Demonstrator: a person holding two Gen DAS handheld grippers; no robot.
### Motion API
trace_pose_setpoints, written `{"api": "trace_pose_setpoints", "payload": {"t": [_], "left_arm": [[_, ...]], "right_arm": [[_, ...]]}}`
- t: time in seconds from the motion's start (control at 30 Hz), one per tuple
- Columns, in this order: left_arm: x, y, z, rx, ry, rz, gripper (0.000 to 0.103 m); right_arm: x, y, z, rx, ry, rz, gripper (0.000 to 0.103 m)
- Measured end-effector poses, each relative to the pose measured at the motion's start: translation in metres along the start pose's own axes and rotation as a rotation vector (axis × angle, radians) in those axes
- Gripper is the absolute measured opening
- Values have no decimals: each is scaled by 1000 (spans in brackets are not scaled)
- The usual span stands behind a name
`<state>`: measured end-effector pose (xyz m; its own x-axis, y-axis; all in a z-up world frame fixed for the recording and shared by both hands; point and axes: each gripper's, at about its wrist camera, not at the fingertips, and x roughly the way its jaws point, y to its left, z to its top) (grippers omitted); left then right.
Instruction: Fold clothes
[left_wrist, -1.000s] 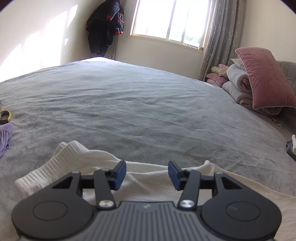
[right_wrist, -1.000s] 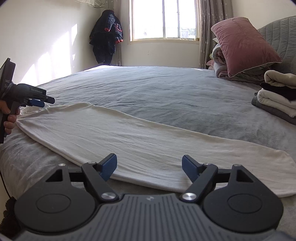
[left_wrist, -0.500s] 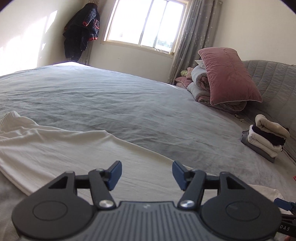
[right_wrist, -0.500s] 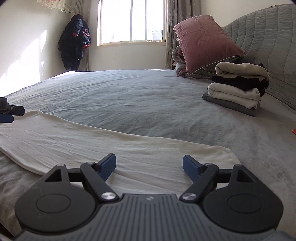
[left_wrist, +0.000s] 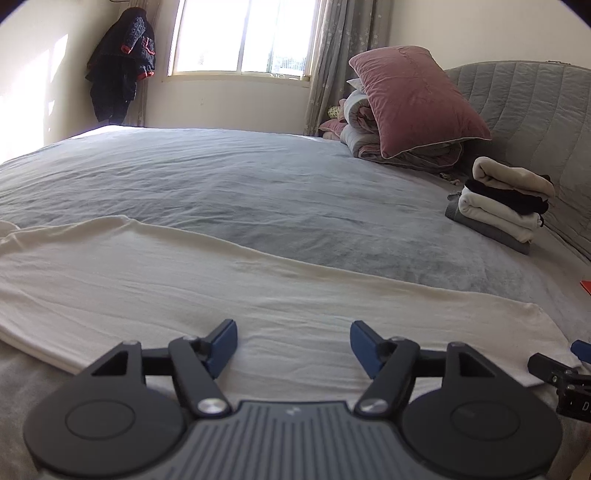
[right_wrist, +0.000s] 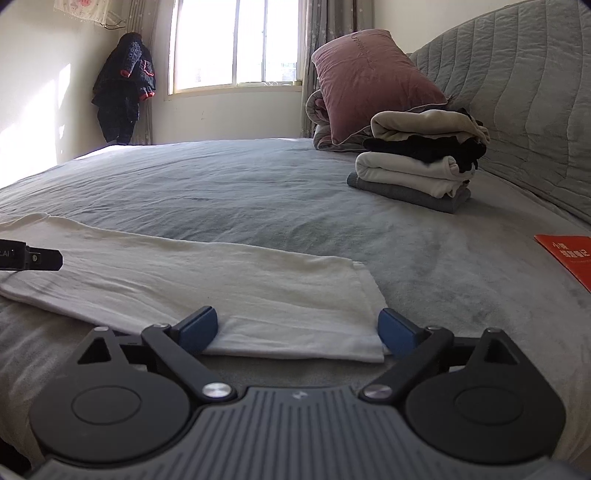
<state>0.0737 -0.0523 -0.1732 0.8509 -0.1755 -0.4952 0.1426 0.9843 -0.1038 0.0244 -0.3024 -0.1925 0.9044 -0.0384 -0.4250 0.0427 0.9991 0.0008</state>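
A long cream garment (left_wrist: 221, 288) lies flat in a folded strip across the near side of the grey bed (left_wrist: 258, 184). My left gripper (left_wrist: 291, 347) hovers over the strip's middle, its jaws opening and nothing between the blue pads. My right gripper (right_wrist: 299, 330) stands at the garment's (right_wrist: 240, 288) right end, its jaws opening wide. That hem edge lies between the pads, which do not press on it. The right gripper's tip (left_wrist: 554, 369) shows at the left view's lower right edge. The left gripper's black tip (right_wrist: 33, 256) pokes in at the right view's left edge.
A stack of folded clothes (right_wrist: 417, 162) sits at the right by the grey quilted headboard (right_wrist: 517, 92). A pink pillow (left_wrist: 413, 99) leans on rolled bedding behind it. A red booklet (right_wrist: 569, 258) lies on the bed's right side. A dark jacket (left_wrist: 122, 62) hangs near the window.
Both grippers have moved right along the garment: the left from the ribbed end to the middle, the right to the right hem. Both sets of jaws stand wider.
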Motion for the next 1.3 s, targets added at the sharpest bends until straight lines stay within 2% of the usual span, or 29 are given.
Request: {"api": "trace_pose_setpoints", "payload": {"t": [0.27, 0.43, 0.5, 0.6, 0.77, 0.83, 0.87, 0.93, 1.07, 1.23, 1.3], "left_arm": [[-4, -20, 1, 40, 11, -64, 74], [-4, -27, 3, 39, 21, -73, 81], [-4, -28, 4, 31, 31, -79, 87], [-4, -30, 5, 31, 42, -81, 92], [-5, -33, 8, 35, 38, -86, 93], [-4, -34, 9, 30, 38, -96, 93], [-5, -34, 10, 32, 37, -99, 93], [-5, -35, 11, 36, 34, -104, 93], [-4, -39, 13, 32, 44, -127, 93], [6, -46, 20, 19, 105, -202, 89], [11, -48, 25, -5, 143, -259, 85]], "right_arm": [[-13, -19, -6, 50, 2, -70, 96], [-18, -27, -6, 71, 6, -104, 97], [-20, -30, -6, 81, 11, -116, 97], [-23, -35, -5, 109, 12, -115, 97], [-25, -40, -2, 171, 9, -76, 98], [-23, -41, 1, 186, 8, -64, 93], [-22, -41, 2, 190, 12, -57, 87], [-19, -41, 4, 194, 16, -53, 83], [-11, -38, 6, 184, 46, -60, 66], [-7, -33, 5, 161, 68, -70, 50], [-6, -33, 6, 174, 70, -52, 36]]}}
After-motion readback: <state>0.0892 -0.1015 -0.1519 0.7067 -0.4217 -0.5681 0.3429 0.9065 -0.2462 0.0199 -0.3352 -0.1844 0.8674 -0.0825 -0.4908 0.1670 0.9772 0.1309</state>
